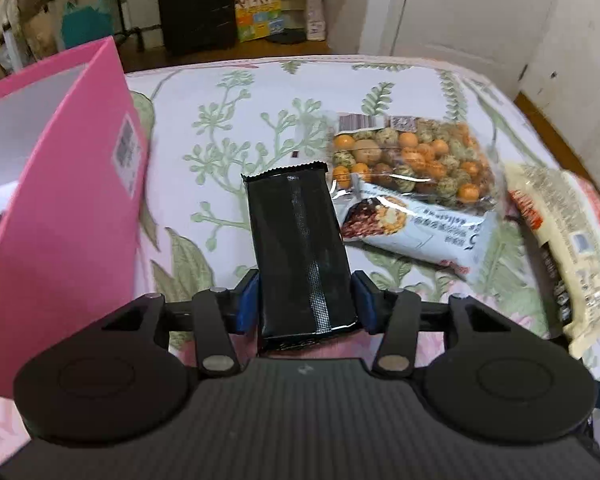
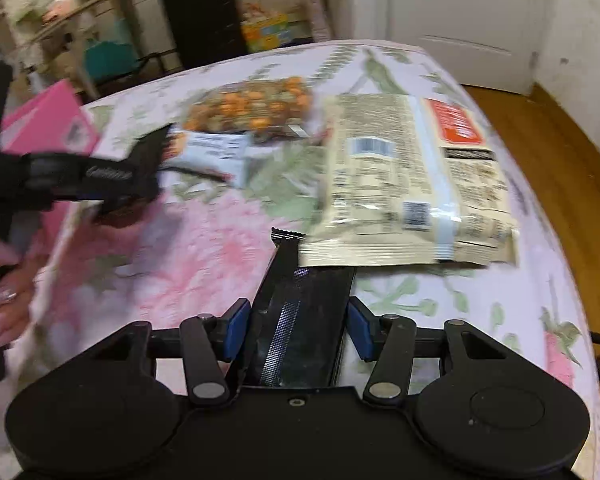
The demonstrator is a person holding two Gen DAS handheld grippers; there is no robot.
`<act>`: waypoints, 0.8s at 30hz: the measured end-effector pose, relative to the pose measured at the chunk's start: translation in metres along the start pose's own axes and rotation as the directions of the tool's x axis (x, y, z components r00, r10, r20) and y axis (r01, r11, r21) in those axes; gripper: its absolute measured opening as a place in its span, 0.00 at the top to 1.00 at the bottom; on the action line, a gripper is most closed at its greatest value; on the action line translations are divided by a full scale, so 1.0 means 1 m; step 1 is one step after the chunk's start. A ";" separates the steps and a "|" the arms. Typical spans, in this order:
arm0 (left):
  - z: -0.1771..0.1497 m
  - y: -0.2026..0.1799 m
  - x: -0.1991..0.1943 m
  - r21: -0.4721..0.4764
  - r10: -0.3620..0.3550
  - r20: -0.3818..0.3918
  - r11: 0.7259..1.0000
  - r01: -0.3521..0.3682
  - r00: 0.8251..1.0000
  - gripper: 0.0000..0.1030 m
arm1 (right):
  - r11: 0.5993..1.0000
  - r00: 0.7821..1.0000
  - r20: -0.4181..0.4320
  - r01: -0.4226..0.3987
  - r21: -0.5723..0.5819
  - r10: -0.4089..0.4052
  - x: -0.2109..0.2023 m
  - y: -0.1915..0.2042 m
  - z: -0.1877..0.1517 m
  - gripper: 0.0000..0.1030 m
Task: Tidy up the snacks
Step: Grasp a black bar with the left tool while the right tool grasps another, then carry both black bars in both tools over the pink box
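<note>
My left gripper (image 1: 306,300) is about half open, its blue pads (image 1: 249,300) against both sides of a black bar (image 1: 300,248); it looks gripped, its far end pointing away over the floral cloth (image 1: 228,128). My right gripper (image 2: 296,330), also about half open, straddles a second black bar (image 2: 300,320); the left pad touches, while the right shows a thin gap, so I cannot tell if it holds. That bar's far end lies under the cream bag (image 2: 404,184). Beyond lie a pale bar (image 1: 416,224) and the nut bag (image 1: 412,160). The pink box (image 1: 68,200) stands at left.
</note>
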State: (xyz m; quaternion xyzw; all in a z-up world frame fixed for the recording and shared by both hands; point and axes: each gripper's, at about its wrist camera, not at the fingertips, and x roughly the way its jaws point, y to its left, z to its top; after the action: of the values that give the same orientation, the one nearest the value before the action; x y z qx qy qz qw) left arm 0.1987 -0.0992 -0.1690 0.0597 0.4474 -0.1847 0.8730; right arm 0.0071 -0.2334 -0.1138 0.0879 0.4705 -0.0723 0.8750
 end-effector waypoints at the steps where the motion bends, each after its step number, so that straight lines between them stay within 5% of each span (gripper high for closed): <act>1: 0.000 -0.002 0.000 0.008 0.012 -0.008 1.000 -0.012 1.000 0.53 | 0.999 1.000 0.001 -0.006 -0.032 0.006 0.001 0.004 0.000 0.45; 5: 0.000 -0.006 0.001 0.011 0.026 -0.031 1.000 -0.026 0.999 0.46 | 0.994 1.000 0.013 -0.004 -0.110 0.005 0.013 0.015 0.003 0.44; 9: 0.006 -0.011 0.009 0.015 0.053 -0.016 0.998 -0.053 0.998 0.42 | 0.987 0.997 0.002 0.074 -0.146 -0.075 0.020 0.021 0.002 0.31; 13: 0.008 -0.008 0.013 -0.014 0.062 0.019 0.998 -0.062 0.998 0.53 | 0.989 0.996 -0.015 0.090 -0.116 -0.092 0.017 0.017 -0.002 0.33; 14: 0.007 -0.007 0.011 -0.020 0.055 0.012 0.998 -0.055 0.998 0.53 | 0.991 0.996 -0.019 0.087 -0.104 -0.089 0.015 0.015 -0.002 0.41; 15: 0.007 -0.005 0.009 -0.035 0.039 0.006 0.999 -0.039 0.999 0.53 | 0.993 0.996 -0.025 0.079 -0.092 -0.082 0.013 0.013 0.000 0.47; 21: 0.003 -0.002 -0.026 -0.023 0.032 -0.016 0.999 -0.032 0.999 0.53 | 0.994 0.992 -0.097 -0.077 0.073 0.084 -0.004 -0.008 0.011 0.48; 24: 0.006 0.001 -0.054 -0.020 -0.026 -0.020 0.999 0.025 0.999 0.53 | 0.976 0.980 -0.111 -0.149 0.157 0.167 -0.014 -0.015 0.015 0.48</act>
State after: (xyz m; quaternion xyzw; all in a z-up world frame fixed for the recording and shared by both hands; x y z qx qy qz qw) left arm 0.1747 -0.0856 -0.1222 0.0473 0.4586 -0.1908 0.8666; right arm 0.0082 -0.2507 -0.0952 0.1939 0.5087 -0.0314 0.8383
